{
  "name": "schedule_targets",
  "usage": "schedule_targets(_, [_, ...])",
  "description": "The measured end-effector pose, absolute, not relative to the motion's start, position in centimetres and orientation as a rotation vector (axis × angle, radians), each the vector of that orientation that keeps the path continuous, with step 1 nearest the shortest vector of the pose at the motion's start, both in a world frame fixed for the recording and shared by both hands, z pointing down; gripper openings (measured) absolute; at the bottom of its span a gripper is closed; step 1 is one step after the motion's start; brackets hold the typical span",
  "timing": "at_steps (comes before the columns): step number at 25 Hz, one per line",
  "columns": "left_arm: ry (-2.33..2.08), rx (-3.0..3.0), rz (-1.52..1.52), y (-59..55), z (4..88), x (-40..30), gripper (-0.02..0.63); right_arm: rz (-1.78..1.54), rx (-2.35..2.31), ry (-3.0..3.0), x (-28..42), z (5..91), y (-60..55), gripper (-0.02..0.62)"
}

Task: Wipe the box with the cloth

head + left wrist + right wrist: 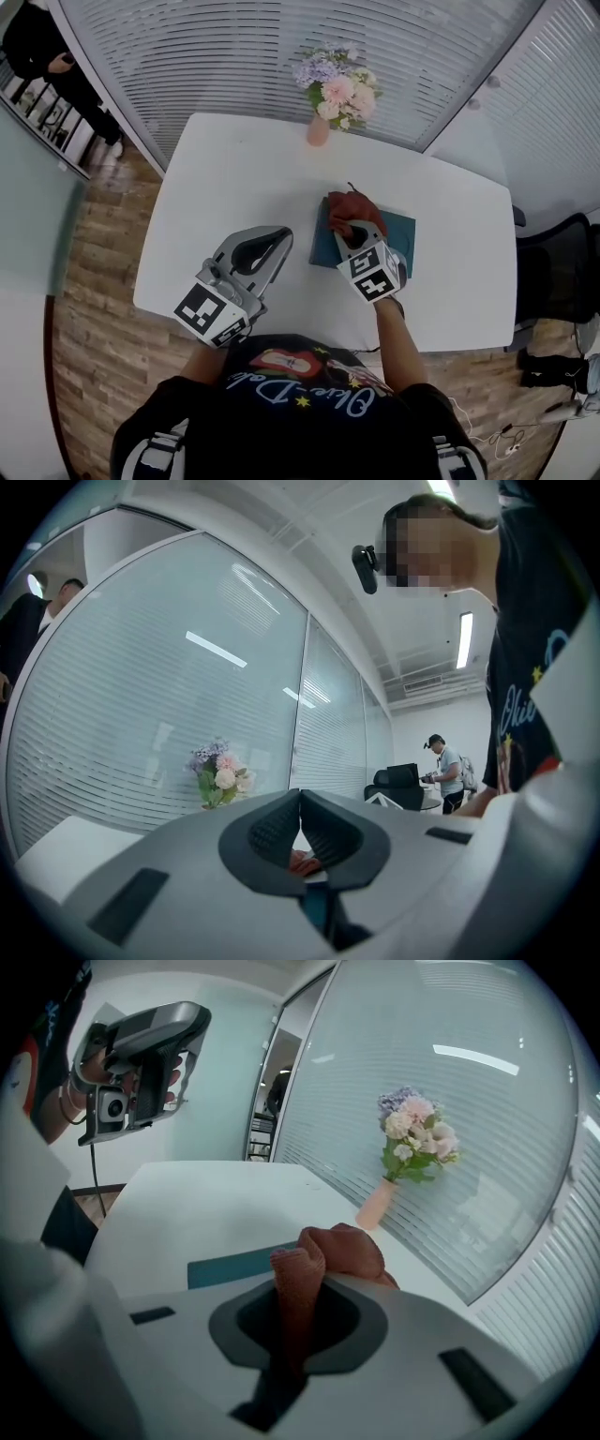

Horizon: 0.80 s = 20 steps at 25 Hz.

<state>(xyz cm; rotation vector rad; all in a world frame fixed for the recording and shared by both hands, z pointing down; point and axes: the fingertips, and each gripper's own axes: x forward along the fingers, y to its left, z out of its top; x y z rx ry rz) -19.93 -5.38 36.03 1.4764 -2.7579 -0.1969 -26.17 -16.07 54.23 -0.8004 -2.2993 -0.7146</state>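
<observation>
A flat teal box [384,246] lies on the white table [234,178], right of centre. A rust-red cloth [352,208] is bunched on the box's far left part. My right gripper [345,232] is over the box and shut on the cloth; in the right gripper view the cloth [349,1251] rises between the jaws of this gripper [298,1286], with the box [234,1265] beyond. My left gripper [283,234] hovers just left of the box, with its jaws shut on nothing. In its own view the left gripper [300,797] shows its jaw tips touching.
A pink vase of flowers [332,97] stands at the table's far edge, in front of a blinded glass wall. A dark chair [561,272] sits off the table's right side. A person [49,54] stands far left; another person [448,771] stands in the background.
</observation>
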Motion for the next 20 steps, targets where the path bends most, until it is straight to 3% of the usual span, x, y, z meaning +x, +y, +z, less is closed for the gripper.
schedule_targets(20, [-2.698, 1.532, -0.185, -6.5, 36.4, -19.7, 0.004, -0.587, -0.562, -2.337, -25.9, 54.3, -23.8, 0.026])
